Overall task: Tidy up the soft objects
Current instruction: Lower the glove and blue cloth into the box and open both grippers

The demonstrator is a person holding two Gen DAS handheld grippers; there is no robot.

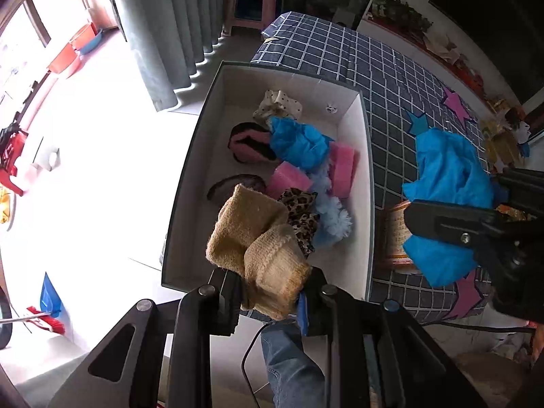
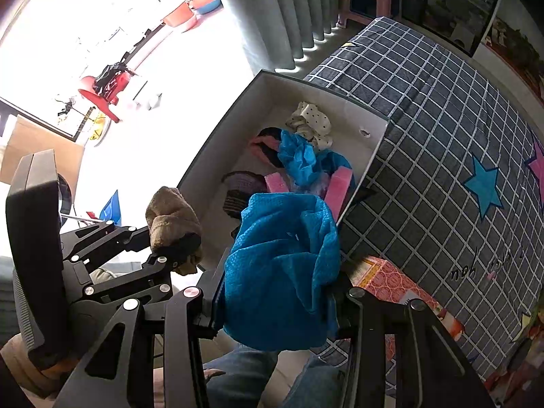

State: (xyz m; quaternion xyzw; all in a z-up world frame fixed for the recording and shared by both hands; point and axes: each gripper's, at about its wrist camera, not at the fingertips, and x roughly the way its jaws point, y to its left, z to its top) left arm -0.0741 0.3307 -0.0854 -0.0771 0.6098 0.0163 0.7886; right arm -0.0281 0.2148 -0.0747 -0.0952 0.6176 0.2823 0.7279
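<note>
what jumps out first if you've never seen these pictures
The bright blue crinkled cloth clamped in the right gripper dominates, held beside the white open box. Next, the tan knitted sock pinched in the left gripper over that box's near end.

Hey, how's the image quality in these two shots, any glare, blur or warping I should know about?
Left wrist view: daylight blows the floor on the left to white, fisheye bends the box walls, and the tan sock stays sharp. Right wrist view: the window area top left is overexposed, the checked cloth bulges with distortion, and the blue cloth looks crisp.
</note>
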